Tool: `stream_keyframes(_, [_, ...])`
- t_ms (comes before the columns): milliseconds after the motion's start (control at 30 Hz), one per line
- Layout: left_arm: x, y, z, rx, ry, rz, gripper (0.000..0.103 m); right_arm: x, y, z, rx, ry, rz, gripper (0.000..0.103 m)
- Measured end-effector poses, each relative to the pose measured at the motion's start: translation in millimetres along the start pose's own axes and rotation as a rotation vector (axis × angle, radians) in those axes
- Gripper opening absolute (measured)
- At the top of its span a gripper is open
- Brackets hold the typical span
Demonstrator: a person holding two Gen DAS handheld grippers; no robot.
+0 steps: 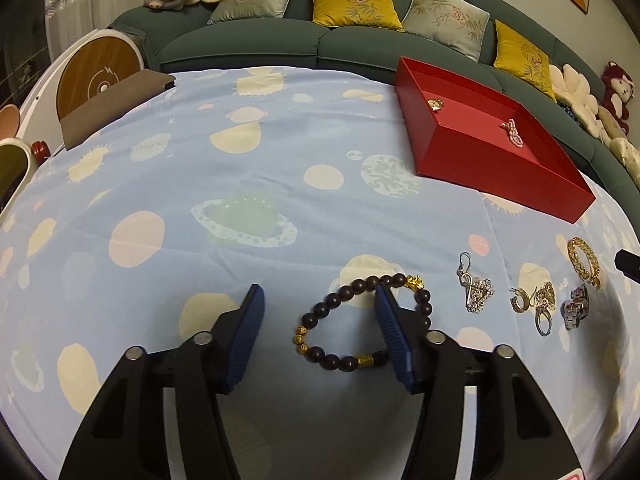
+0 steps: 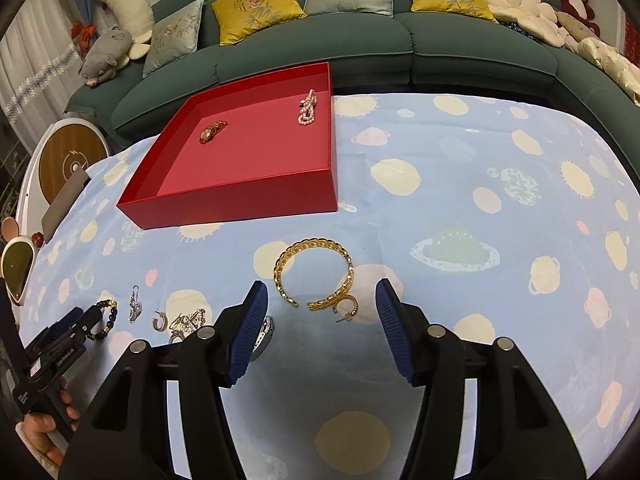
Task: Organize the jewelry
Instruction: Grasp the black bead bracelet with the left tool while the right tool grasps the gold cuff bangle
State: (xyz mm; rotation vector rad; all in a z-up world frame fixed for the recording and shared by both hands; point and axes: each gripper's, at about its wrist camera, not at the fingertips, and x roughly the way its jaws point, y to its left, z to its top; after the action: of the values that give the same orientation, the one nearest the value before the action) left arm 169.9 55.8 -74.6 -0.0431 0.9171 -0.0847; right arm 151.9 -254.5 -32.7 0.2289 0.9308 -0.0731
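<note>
A red tray (image 1: 500, 168) (image 2: 240, 196) stands on the blue patterned cloth and holds a gold watch (image 2: 212, 133) and a pink pearl strand (image 2: 307, 107). My left gripper (image 1: 318, 300) is open over a dark bead bracelet (image 1: 320, 320) with gold charms; its right finger covers part of the bracelet. My right gripper (image 2: 320, 294) is open around a gold chain bangle (image 2: 316, 268) with a gold hoop earring (image 2: 347, 307) beside it. Silver earrings (image 1: 476, 288), a hoop (image 1: 520, 300), rings (image 1: 544, 308) and a metal watch (image 1: 576, 308) lie to the right of the bracelet.
A green sofa (image 1: 280, 44) with yellow and grey cushions runs behind the table. A brown board (image 1: 108, 108) lies at the far left edge. A round white and wood device (image 2: 68, 160) stands left of the table. Plush toys sit on the sofa.
</note>
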Motion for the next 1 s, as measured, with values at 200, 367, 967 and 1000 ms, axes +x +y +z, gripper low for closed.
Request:
stream_keyframes(200, [1.9, -0.4, 2.8, -0.006, 0.001, -0.037, 0.007, 19.5, 0.8, 6.1, -0.046, 0.022, -0.063, 0.042])
stream_keyframes(367, [0.4, -0.1, 3.4, -0.015, 0.004, -0.072, 0.005, 40.7, -7.9, 11.3, -0.049, 0.055, -0.097, 0.032])
stream_keyframes(967, [-64.6, -28.7, 19.0, 0.024, -0.093, -0.212, 0.005, 12.3, -6.8, 19.6, 0.019, -0.023, -0.014, 0.005])
stream_keyframes(1000, [-71.3, -31.3, 22.0, 0.029, -0.105, -0.22, 0.005, 8.4, -6.7, 20.2, 0.023, -0.036, -0.009, 0.005])
